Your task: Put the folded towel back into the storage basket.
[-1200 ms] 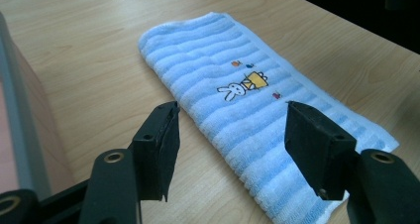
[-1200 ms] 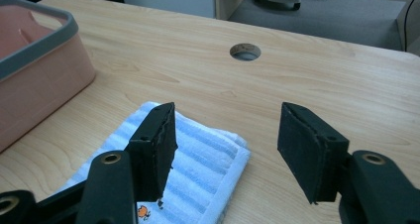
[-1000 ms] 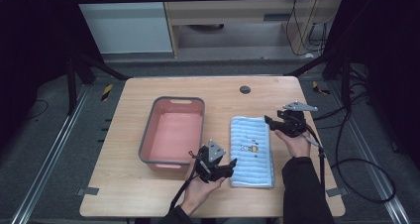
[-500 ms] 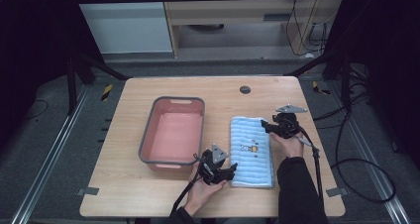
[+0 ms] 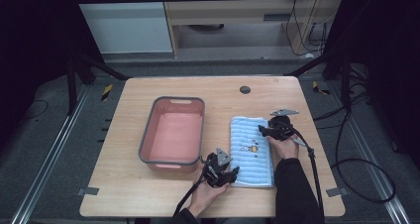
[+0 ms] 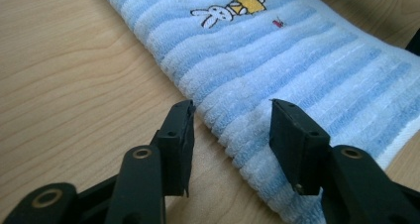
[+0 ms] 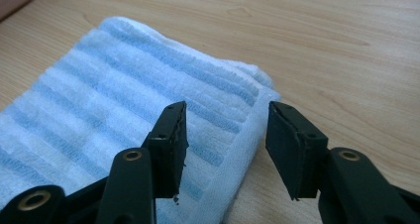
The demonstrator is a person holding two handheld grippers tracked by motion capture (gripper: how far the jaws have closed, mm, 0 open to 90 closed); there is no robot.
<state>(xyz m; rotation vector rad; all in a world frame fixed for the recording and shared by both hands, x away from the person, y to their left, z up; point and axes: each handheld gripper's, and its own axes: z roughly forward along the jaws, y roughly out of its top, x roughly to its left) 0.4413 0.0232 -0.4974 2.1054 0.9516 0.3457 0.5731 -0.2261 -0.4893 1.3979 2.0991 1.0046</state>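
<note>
Two grippers' jaws, just closing, straddle towel (image 5: 251, 149) edges.

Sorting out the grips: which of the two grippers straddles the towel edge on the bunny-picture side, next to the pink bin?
The left gripper. Its jaws, just closing, straddle the towel edge at the near corner beside the bin; the right gripper is at the far, outer corner.

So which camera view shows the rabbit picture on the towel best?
The left gripper view: the rabbit picture on the blue towel is large and clear there. In the high view it is a tiny mark. The right gripper view gives plain stripes.
</note>
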